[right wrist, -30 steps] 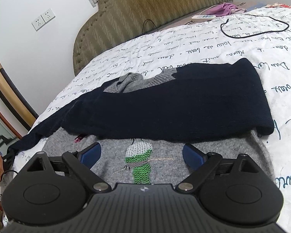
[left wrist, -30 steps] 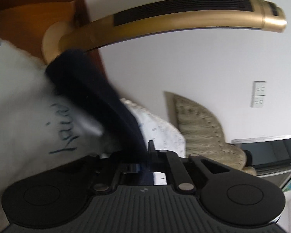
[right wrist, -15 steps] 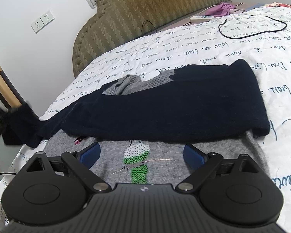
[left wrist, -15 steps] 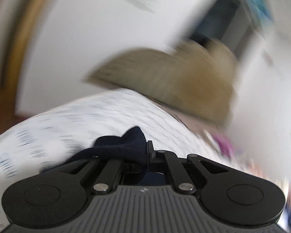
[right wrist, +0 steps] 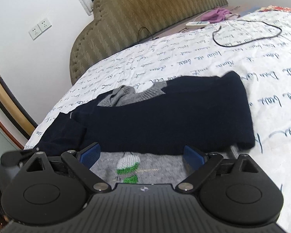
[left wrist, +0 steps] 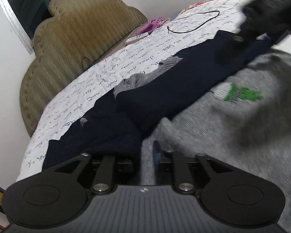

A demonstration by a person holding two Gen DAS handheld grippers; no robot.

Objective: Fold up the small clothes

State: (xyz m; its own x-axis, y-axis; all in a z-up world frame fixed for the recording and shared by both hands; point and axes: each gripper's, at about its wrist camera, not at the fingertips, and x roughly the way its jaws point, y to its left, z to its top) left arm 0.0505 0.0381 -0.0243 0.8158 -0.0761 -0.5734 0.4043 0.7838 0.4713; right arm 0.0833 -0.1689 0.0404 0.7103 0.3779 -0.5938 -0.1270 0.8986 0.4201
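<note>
Sleeve [left wrist: 99, 136] has just landed across our grey sweater [left wrist: 232, 120]; left gripper [left wrist: 146, 155] narrow, maybe releasing, right gripper [right wrist: 143, 153] wide.

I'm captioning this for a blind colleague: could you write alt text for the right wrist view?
Open right gripper hovers over a grey sweater with a green motif, its navy sleeves folded across it, on a script-printed bedsheet. A headboard stands behind.
</note>
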